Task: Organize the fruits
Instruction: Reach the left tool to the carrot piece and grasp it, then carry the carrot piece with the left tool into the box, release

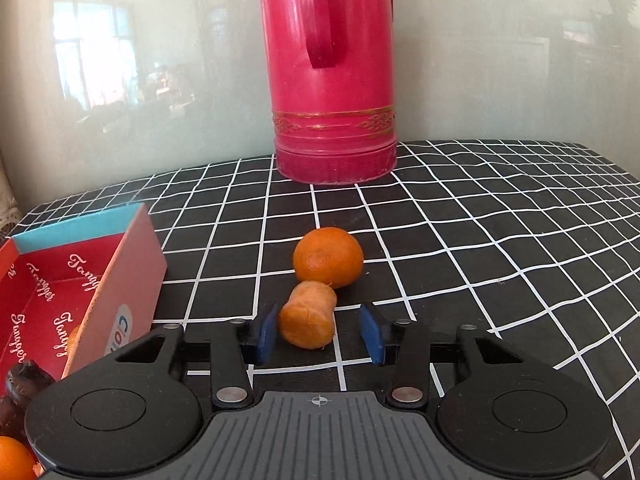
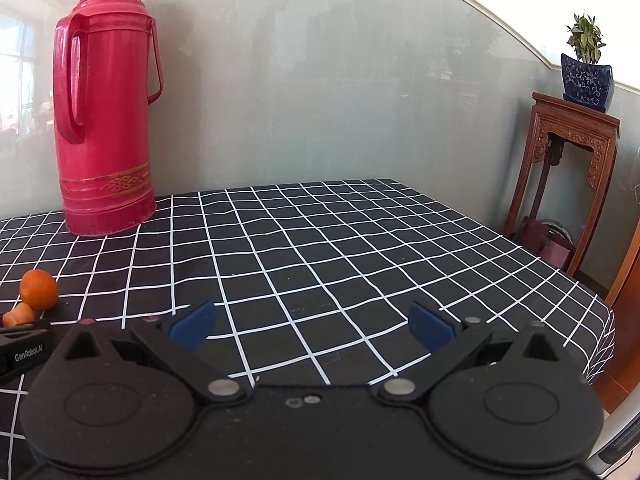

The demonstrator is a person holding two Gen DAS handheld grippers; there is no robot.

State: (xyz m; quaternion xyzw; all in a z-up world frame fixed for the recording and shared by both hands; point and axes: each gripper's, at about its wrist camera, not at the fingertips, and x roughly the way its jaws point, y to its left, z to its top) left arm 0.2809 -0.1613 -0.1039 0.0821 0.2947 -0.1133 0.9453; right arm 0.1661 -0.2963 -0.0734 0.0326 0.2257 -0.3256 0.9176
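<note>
Where checked tablecloth (image 2: 320, 248) meets grey wall (image 2: 320, 80), left fingers (image 1: 267, 334) bracketing carrot stub (image 1: 308, 316) loosely, right fingers (image 2: 194, 326) spread.

Two orange pieces of produce on the checked cloth, lower centre of the left wrist view.
A round, dimpled orange tangerine (image 1: 328, 262) sits upright; a stubby orange carrot chunk (image 1: 308, 315) lies touching it, cut face toward the lens.

Black tablecloth (image 1: 460, 240) with a white grid. Crimson flask (image 1: 332, 80), gold band near its base. Orange tangerine (image 1: 328, 262), paler orange carrot piece (image 1: 308, 314). Red box (image 1: 60, 292), white script, blue edge at twelve o'clock.
</note>
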